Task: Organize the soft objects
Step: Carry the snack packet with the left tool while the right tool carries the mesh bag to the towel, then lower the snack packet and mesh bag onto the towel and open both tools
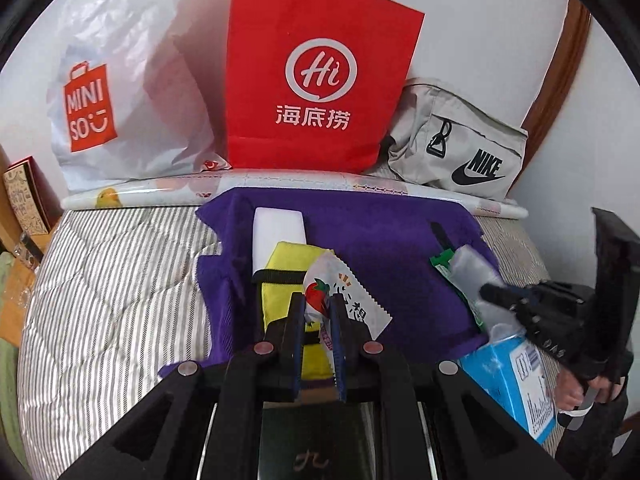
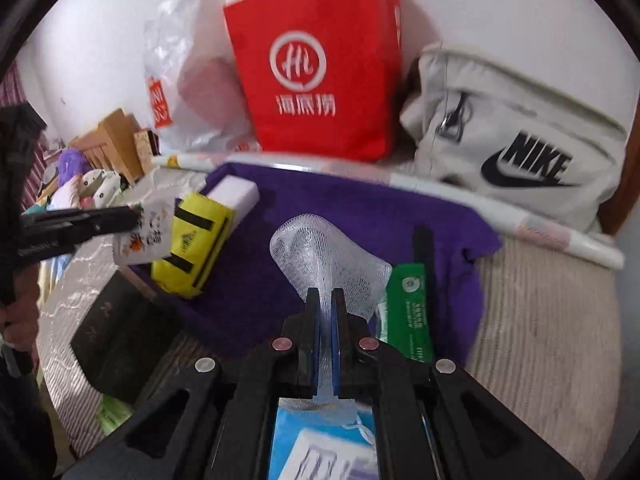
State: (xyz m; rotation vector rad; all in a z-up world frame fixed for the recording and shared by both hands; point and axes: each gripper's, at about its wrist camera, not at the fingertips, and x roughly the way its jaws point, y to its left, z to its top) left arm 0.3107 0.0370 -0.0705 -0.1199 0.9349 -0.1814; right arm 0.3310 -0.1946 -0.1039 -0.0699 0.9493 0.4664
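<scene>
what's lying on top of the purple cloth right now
On the purple cloth lie a white block, a yellow pouch overlapping it, and a green packet. The grippers' held items hide part of the cloth.

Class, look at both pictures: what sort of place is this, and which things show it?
Probably a bedroom at home: a striped quilt covers what looks like a bed, shopping bags and a grey pouch lean against a white wall, and household clutter lies alongside.

The purple cloth (image 1: 380, 240) looks matt and fuzzy. On it, the net pouch (image 2: 328, 256) is translucent white mesh (loosely woven). Behind the cloth, the red bag (image 1: 316, 76) is smooth matt paper, the white bag (image 1: 120, 80) crinkled glossy plastic.
</scene>
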